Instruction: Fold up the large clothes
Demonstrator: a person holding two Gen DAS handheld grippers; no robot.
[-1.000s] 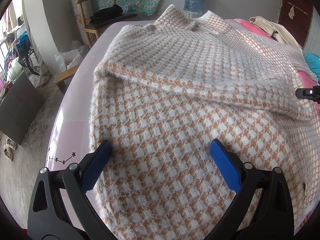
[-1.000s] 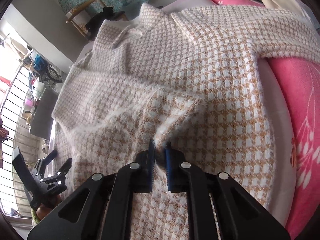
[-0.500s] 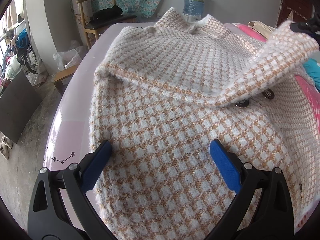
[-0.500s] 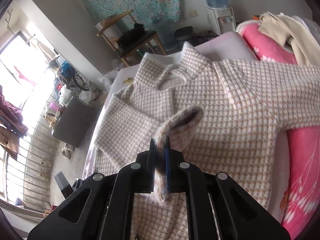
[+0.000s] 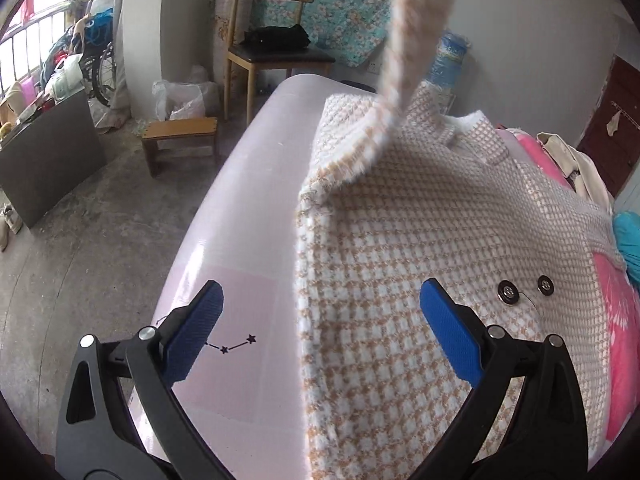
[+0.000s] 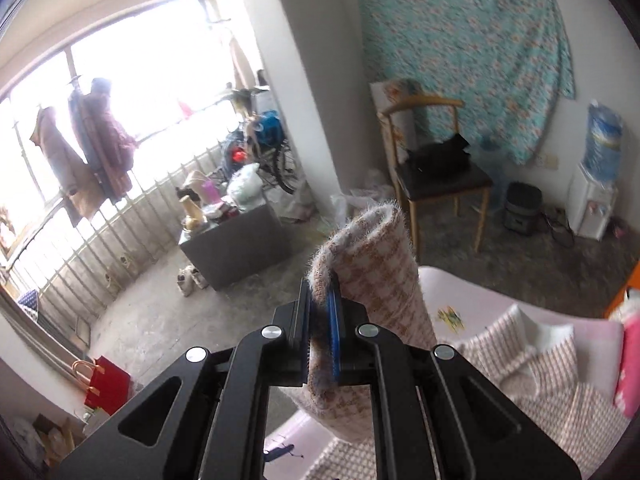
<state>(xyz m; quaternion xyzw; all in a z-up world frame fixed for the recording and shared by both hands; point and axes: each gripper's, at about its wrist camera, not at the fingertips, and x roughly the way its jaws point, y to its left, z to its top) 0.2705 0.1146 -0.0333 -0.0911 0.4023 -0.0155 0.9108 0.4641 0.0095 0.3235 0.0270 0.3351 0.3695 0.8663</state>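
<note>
The right gripper (image 6: 320,308) pinches the sleeve (image 6: 372,264) high above the coat (image 5: 440,232), probably to fold it over; the left gripper (image 5: 320,320) hangs open over the coat's edge, holding nothing.

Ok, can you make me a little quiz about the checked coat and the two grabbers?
1. True or false: the right gripper is pinching the sleeve of the checked coat.
2. What does the left gripper hold? A) the coat's hem B) nothing C) a button
3. Fill in: the coat lies on a pale ____ bed.

Key
1. True; its blue pads press on the lifted sleeve.
2. B; its jaws stand wide apart above the coat's edge and the bed.
3. Pink.
</note>
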